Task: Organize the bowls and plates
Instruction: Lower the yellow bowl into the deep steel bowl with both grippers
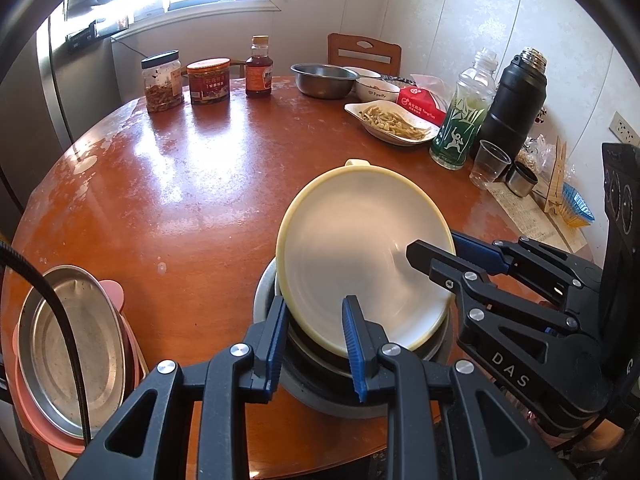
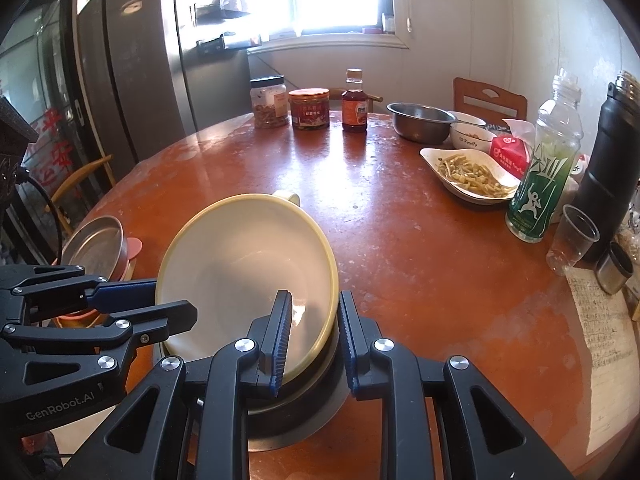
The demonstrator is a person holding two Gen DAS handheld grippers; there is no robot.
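- Left wrist view: the left gripper (image 1: 316, 340) has its two blue-padded fingers (image 1: 354, 336) clamped on the near rim of a round pale-yellow plastic bowl with a small handle tab (image 1: 360, 248), one finger outside the rim and one inside. The bowl sits tilted in a grey metal pot (image 1: 320, 392) just below the fingertips.
- Right of those fingers, the right gripper (image 1: 436, 252), marked "DAS" on its body, pinches the bowl's right rim.
- Left of the fingers, well apart, a round steel plate (image 1: 68, 348) rests on a pink plastic plate (image 1: 114, 292).
- Far beyond the fingertips on the round red-brown wooden table (image 1: 200, 184): a steel bowl (image 1: 324, 80), a white bowl reading "Family" (image 1: 378, 90), and a white dish of pale strips (image 1: 392, 122).
- Right wrist view: the right gripper (image 2: 312, 340) grips the yellow bowl's rim (image 2: 248, 268) between its fingers (image 2: 280, 332), one inside and one outside.
- Left of them, the left gripper (image 2: 160, 300), printed "GenRobot.AI", holds the opposite rim.
- Ahead and right of the fingers stands a green-labelled clear bottle (image 2: 548, 168) beside a black flask (image 2: 612, 168).
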